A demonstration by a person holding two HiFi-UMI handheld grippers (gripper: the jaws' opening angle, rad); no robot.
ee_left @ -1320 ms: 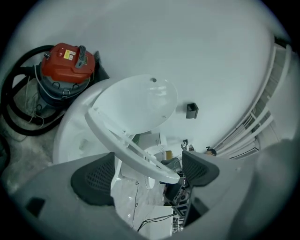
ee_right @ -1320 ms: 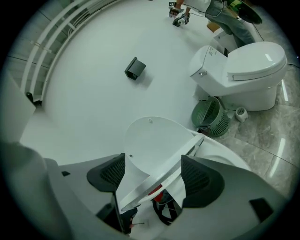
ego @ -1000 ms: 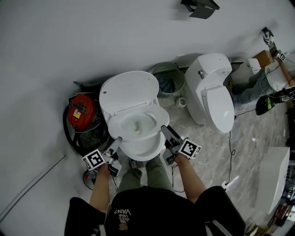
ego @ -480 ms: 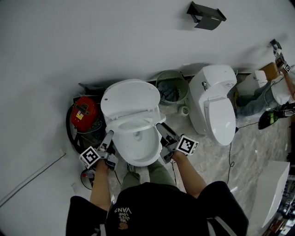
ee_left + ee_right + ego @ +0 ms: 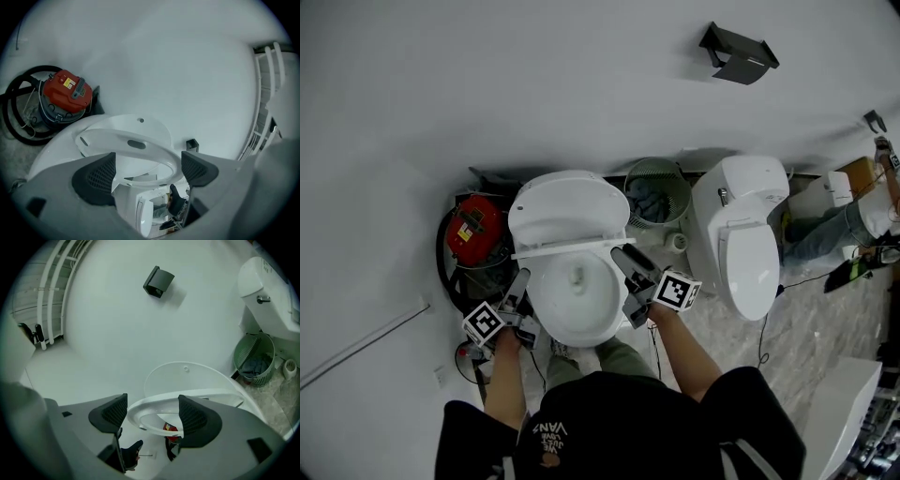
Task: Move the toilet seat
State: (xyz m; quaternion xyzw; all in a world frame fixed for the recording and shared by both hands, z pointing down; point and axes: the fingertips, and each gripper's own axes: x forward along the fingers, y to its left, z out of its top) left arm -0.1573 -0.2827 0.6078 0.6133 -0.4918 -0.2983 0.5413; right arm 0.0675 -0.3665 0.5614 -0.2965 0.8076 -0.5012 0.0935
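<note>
A white toilet stands against the wall with its lid (image 5: pixel 567 211) upright. The seat ring (image 5: pixel 572 247) is tilted up off the bowl (image 5: pixel 577 314) and shows edge-on in the head view. My right gripper (image 5: pixel 623 255) sits at the seat's right end and my left gripper (image 5: pixel 521 278) just below its left end. In the left gripper view the raised seat (image 5: pixel 108 139) spans the gap of the open left gripper (image 5: pixel 147 157), in front of the lid (image 5: pixel 140 124). The right gripper (image 5: pixel 152 401) is open too, with the seat rim (image 5: pixel 206 395) crossing between its pads; I cannot tell whether they touch it.
A red vacuum cleaner (image 5: pixel 473 230) with a black hose sits left of the toilet. A green mesh bin (image 5: pixel 654 192) and a second white toilet (image 5: pixel 745 244) stand to the right. A black holder (image 5: pixel 738 52) hangs on the wall. Another person (image 5: pixel 839 225) sits at far right.
The seat has swung up from lying flat on the bowl to a steep tilt. Both grippers have moved toward the wall and upward alongside it.
</note>
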